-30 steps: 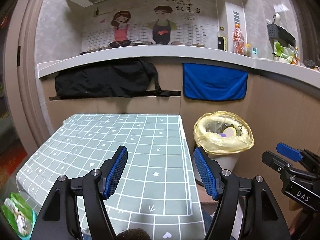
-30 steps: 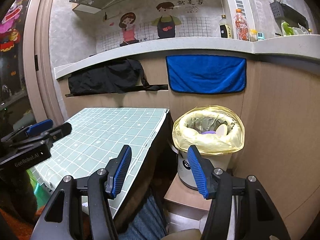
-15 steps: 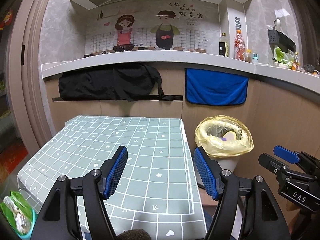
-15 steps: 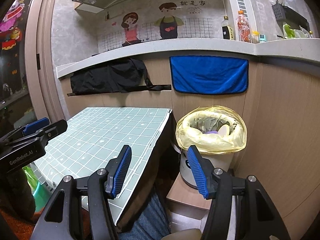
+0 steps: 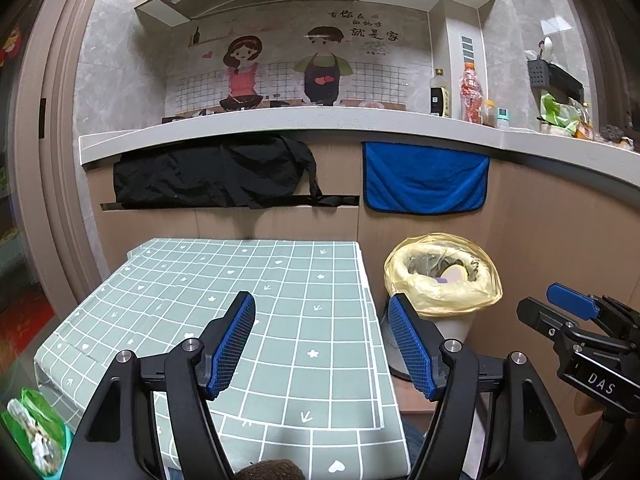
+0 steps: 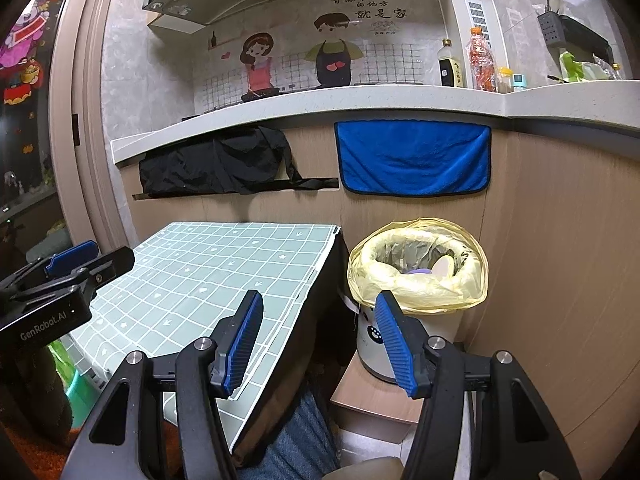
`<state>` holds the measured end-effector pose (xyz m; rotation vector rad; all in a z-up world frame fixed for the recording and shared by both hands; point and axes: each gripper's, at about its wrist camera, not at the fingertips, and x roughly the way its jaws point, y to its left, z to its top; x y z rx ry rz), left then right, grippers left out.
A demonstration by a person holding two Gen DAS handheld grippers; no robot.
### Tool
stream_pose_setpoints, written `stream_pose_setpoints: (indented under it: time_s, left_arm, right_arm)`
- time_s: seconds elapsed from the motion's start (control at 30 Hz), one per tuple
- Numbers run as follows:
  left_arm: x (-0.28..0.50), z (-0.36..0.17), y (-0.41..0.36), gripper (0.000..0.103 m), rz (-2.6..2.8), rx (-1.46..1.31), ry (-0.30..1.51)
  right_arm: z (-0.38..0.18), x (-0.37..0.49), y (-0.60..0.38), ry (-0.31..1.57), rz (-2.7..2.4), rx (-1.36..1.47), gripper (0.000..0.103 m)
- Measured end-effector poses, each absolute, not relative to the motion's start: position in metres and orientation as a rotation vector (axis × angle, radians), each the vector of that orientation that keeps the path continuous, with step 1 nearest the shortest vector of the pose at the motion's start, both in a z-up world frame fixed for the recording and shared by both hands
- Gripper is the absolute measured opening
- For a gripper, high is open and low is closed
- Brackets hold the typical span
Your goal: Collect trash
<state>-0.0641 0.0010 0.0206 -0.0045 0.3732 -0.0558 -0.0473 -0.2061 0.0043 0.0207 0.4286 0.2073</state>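
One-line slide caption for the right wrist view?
Open right gripper hovers empty between checkered table and yellow-lined trash bin.

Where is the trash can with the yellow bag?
The trash can stands on a low wooden step right of the checkered table, below the blue towel; in the left wrist view it sits right of centre.

- My right gripper (image 6: 318, 338) hangs wide apart, holding nothing.
- The bin (image 6: 418, 280), lined with a yellow bag (image 6: 472, 276), stands beside the table (image 6: 208, 272).
- My left gripper (image 6: 86, 262) pokes in over the table's left edge.
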Motion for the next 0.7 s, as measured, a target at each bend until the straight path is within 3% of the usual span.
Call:
stream_pose_setpoints:
  time_s: [0.7]
  left_arm:
    - [-0.0666,0.0237,-0.0051,0.069,-0.081,0.008,0.363]
  right_arm:
    - [0.0076,-0.0523,-0.2164,0.398,0.182,0.034,0.056]
